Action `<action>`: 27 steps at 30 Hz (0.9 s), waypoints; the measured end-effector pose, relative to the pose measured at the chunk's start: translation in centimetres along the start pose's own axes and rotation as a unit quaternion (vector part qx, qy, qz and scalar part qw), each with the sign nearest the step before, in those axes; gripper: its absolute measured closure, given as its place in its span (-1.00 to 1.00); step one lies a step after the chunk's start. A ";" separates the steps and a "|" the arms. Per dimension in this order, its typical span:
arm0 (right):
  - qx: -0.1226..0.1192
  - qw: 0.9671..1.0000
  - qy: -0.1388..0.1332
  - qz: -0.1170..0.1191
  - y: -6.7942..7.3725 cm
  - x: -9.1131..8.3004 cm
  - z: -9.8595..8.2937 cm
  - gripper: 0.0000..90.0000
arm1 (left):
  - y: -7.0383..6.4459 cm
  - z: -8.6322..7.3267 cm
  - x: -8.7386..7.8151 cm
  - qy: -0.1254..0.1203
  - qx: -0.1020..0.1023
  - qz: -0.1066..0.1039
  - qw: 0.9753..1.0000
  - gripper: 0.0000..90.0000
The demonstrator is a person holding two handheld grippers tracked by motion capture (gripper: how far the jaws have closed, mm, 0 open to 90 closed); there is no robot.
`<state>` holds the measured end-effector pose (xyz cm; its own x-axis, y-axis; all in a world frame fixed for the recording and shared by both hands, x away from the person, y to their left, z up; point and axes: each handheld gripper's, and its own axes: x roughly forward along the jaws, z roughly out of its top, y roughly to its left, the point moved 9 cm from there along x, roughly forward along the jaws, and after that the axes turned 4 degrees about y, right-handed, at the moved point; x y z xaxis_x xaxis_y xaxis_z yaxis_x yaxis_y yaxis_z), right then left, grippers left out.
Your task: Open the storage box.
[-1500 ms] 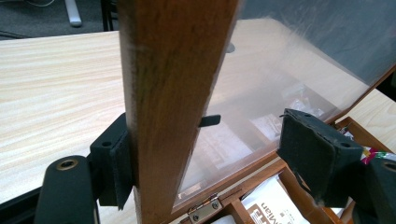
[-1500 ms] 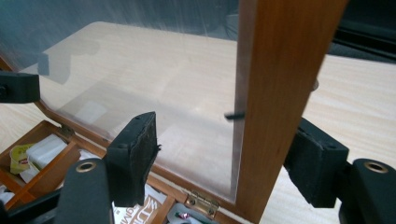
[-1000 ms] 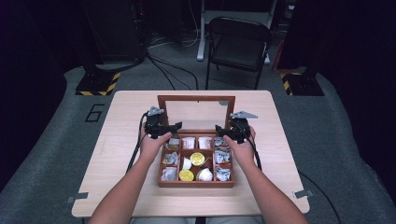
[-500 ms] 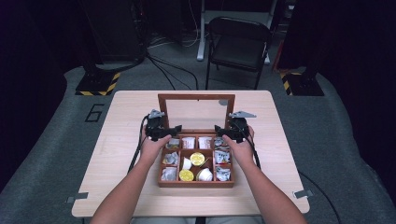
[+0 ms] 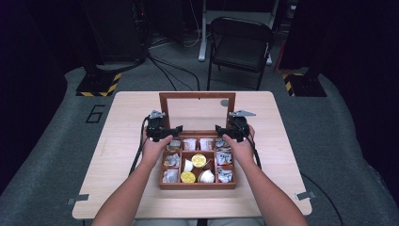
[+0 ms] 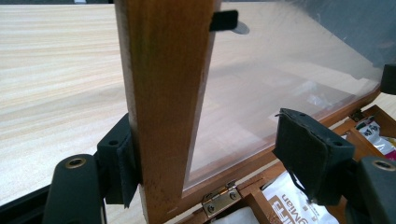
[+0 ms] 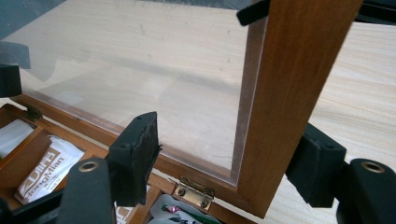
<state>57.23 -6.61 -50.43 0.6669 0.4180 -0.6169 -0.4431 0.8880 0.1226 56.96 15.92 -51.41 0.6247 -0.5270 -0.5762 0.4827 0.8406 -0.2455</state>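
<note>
1. Wooden box (image 5: 197, 184) sits at the centre of the high view on a pale wood-grain table (image 5: 117, 117); its body is reddish-brown, rectangular, and divided into a grid of small compartments.
2. Lid (image 5: 196, 96) stands raised at the far edge of the box: a reddish-brown wooden frame around a clear pane, through which the table grain shows.
3. Brass hinges (image 6: 218, 199) join the lower rail of the lid to the rear wall of the box; one hinge appears at the lower centre of each gripper view.
4. Compartments hold white printed sachets (image 7: 42, 173) and round capsules (image 5: 198, 160) with gold or white tops.
5. Left gripper (image 5: 165, 130) is at the left side of the lid in the high view. In the left gripper view its jaws are spread apart and straddle the left upright of the frame: the lower-left pad (image 6: 125, 173) touches the outer face of the upright, while the other pad stands off at the lower right, in front of the pane.
6. Right gripper (image 5: 225, 130) is at the right side of the lid. In the right gripper view its jaws are likewise spread, one in front of the pane at the lower left, one just beside the outer face of the right upright at the lower right; contact cannot be told.
</note>
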 end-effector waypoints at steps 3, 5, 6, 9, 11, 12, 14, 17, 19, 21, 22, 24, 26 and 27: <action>0.002 1.000 0.002 -0.003 -0.1 0.2 0.0 -0.27 | 0.1 0.0 0.2 -0.001 -0.005 0.004 1.000 -0.38; 0.002 1.000 0.002 -0.003 -0.1 0.2 0.0 -0.26 | 0.1 0.1 0.3 -0.002 -0.006 0.004 1.000 -0.38; 0.002 1.000 0.002 -0.003 -0.2 0.2 0.0 -0.25 | 0.2 0.1 0.3 -0.002 -0.003 0.005 1.000 -0.38; 0.006 1.000 0.007 -0.002 -0.2 0.3 0.0 -0.23 | 0.3 0.1 0.5 -0.001 0.001 0.008 1.000 -0.37; 0.006 1.000 0.007 -0.001 -0.3 0.4 0.0 -0.23 | 0.3 0.1 0.5 0.000 -0.001 0.009 1.000 -0.37; 0.007 1.000 0.006 -0.001 -0.3 0.4 0.0 -0.22 | 0.3 0.1 0.6 -0.001 -0.002 0.009 1.000 -0.37; 0.008 1.000 0.007 -0.003 -0.4 0.4 0.0 -0.22 | 0.3 0.1 0.7 -0.002 -0.005 0.008 1.000 -0.37; 0.008 1.000 0.009 -0.003 -0.6 0.4 0.0 -0.21 | 0.3 0.1 0.8 -0.002 -0.007 0.007 1.000 -0.37; 0.014 1.000 0.011 -0.001 -0.6 0.4 -0.1 -0.20 | 0.3 0.2 0.9 -0.003 -0.007 0.008 1.000 -0.37; 0.013 1.000 0.012 -0.003 -0.6 0.5 -0.1 -0.20 | 0.3 0.1 1.0 -0.002 -0.009 0.006 1.000 -0.36; 0.013 1.000 0.012 -0.003 -0.6 0.5 -0.1 -0.20 | 0.4 0.2 1.0 -0.004 -0.012 0.005 1.000 -0.36; 0.015 1.000 0.011 -0.002 -0.7 0.6 -0.1 -0.20 | 0.4 0.1 1.1 -0.001 -0.014 0.005 1.000 -0.35; 0.018 1.000 0.010 -0.002 -0.7 0.7 -0.1 -0.20 | 0.5 0.1 1.1 -0.001 -0.015 0.006 1.000 -0.35; 0.020 1.000 0.010 -0.002 -0.7 0.7 -0.1 -0.20 | 0.5 0.2 1.2 -0.001 -0.017 0.004 1.000 -0.35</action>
<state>57.99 -6.97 -51.06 0.6562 0.4111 -0.6327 -0.4158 0.8968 0.1513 58.01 15.70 -52.07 0.6299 -0.5196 -0.5772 0.4565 0.8490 -0.2661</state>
